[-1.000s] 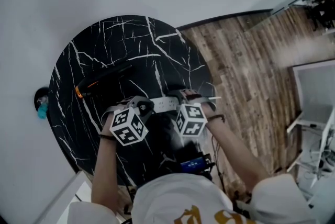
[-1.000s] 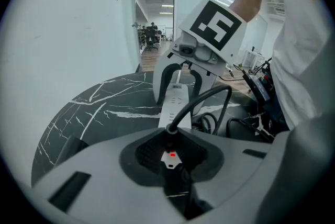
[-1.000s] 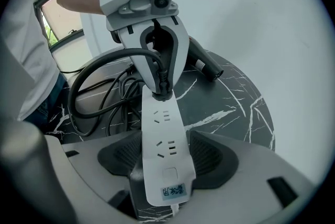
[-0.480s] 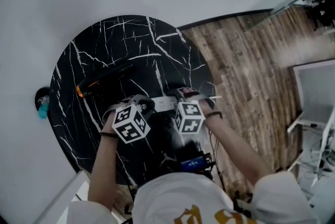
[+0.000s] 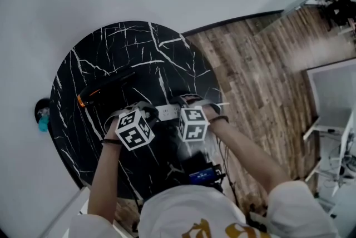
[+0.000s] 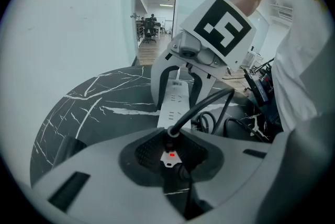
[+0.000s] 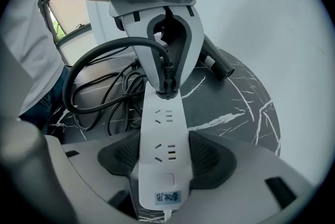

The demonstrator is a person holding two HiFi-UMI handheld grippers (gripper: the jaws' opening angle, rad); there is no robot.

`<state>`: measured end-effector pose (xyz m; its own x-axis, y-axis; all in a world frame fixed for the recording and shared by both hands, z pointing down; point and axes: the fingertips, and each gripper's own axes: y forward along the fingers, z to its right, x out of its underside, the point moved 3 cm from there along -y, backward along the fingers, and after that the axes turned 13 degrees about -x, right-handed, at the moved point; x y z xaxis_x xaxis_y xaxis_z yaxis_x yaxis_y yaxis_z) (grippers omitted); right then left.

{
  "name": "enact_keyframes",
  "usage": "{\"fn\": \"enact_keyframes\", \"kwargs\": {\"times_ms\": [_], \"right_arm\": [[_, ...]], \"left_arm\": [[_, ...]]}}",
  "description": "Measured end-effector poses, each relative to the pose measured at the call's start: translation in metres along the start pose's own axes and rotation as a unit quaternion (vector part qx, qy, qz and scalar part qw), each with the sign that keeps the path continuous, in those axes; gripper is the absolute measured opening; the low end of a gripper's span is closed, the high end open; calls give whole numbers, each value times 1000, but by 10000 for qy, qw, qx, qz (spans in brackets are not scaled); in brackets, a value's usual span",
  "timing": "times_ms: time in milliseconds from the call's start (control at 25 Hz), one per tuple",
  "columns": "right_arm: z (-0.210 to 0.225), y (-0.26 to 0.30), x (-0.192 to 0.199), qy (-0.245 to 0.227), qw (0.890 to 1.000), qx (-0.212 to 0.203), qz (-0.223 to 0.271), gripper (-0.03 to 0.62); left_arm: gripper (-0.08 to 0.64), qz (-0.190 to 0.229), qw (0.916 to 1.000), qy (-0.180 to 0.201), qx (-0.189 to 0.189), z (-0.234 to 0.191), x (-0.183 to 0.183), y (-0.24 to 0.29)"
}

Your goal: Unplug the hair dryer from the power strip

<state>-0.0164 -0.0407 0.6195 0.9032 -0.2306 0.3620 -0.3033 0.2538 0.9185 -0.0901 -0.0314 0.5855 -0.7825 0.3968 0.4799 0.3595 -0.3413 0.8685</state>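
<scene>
A white power strip (image 5: 167, 113) lies on the round black marble table (image 5: 122, 48) between my two grippers. The right gripper (image 7: 163, 165) is shut on the strip's (image 7: 162, 134) near end, pads pressed on both sides. At the far end, the left gripper (image 6: 170, 152) is shut on the black plug (image 7: 166, 86), which still looks seated in the last socket. Its cord (image 6: 209, 100) arcs up and away to the right. The black hair dryer (image 5: 105, 89) with an orange band lies left of the grippers and shows past the strip as the dryer (image 7: 217, 63).
Loose loops of black cable (image 7: 89, 87) lie on the table beside the strip. A black device with a blue label (image 5: 203, 174) sits by the table's near edge. Wooden floor (image 5: 261, 64) and white furniture (image 5: 334, 98) are to the right, and a small dark object (image 5: 41, 114) is on the floor at left.
The head view has drifted a little, so the table sits slightly lower and further left in the frame. Both grippers keep their holds in the same place on the strip and plug.
</scene>
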Motion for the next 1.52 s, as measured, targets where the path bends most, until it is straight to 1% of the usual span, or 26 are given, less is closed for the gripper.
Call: {"fn": "enact_keyframes", "kwargs": {"times_ms": [160,280,400,600,680,760,840,880,920,1000,1040,1080,1120,1160,1240,1280,1320,1360,1440,1480,1520], "right_arm": [[-1,1,0,44,9999,-36,-112,262],[1,1,-2,47,9998,-16,-180,264],[1,1,-1,48,9999,-11,-157,264],[1,2,-1,118,9997,-78,-213,264],[0,2,-1,105,9995,-78,-276,264],[0,2,-1,63,9995,-43,-308,264],[0,3,-2,74,9996,-29,-282,264],[0,3,-2,102,9996,-30,-267,264],[1,3,-2,143,9995,-37,-266,264],[1,3,-2,234,9992,-75,-308,264],[1,3,-2,261,9990,-102,-334,264],[1,3,-3,264,9989,-125,-354,264],[1,3,-3,248,9989,-138,-367,264],[2,3,-4,220,9989,-142,-376,264],[1,3,-4,170,9990,-141,-382,264],[1,3,-4,165,9991,-139,-373,264],[1,3,-4,183,9991,-136,-358,264],[1,3,-4,231,9990,-134,-350,264],[2,3,-3,368,9984,-184,-394,264],[3,3,-4,413,9980,-231,-424,265],[3,3,-5,429,9977,-270,-443,265]], "left_arm": [[57,-258,9996,93,79,1,-1,1],[57,-256,9995,159,79,-1,-1,1],[57,-199,9996,184,-41,0,-1,1],[55,-257,9989,134,-363,2,0,1],[55,-226,9994,-73,-238,1,1,3],[57,-269,9994,-220,76,-2,1,3],[57,-391,9987,-112,315,-2,0,2],[57,-430,9985,-20,338,-3,-2,2],[57,-447,9986,79,276,-3,-2,1],[55,-472,9984,306,-41,-1,-2,0],[54,-493,9979,376,-204,0,-2,0],[52,-514,9976,362,-286,0,-1,0],[52,-530,9979,279,-258,0,0,1],[52,-543,9983,176,-136,0,0,1],[54,-579,9981,4,219,-2,0,2],[54,-596,9975,-38,367,-3,-1,1],[54,-598,9973,-14,433,-3,-2,1],[55,-578,9976,107,373,-3,-3,1],[52,-510,9975,498,-35,-2,-3,0],[51,-487,9968,586,-237,-1,-2,-1],[51,-478,9966,569,-361,-1,-1,-1]]}}
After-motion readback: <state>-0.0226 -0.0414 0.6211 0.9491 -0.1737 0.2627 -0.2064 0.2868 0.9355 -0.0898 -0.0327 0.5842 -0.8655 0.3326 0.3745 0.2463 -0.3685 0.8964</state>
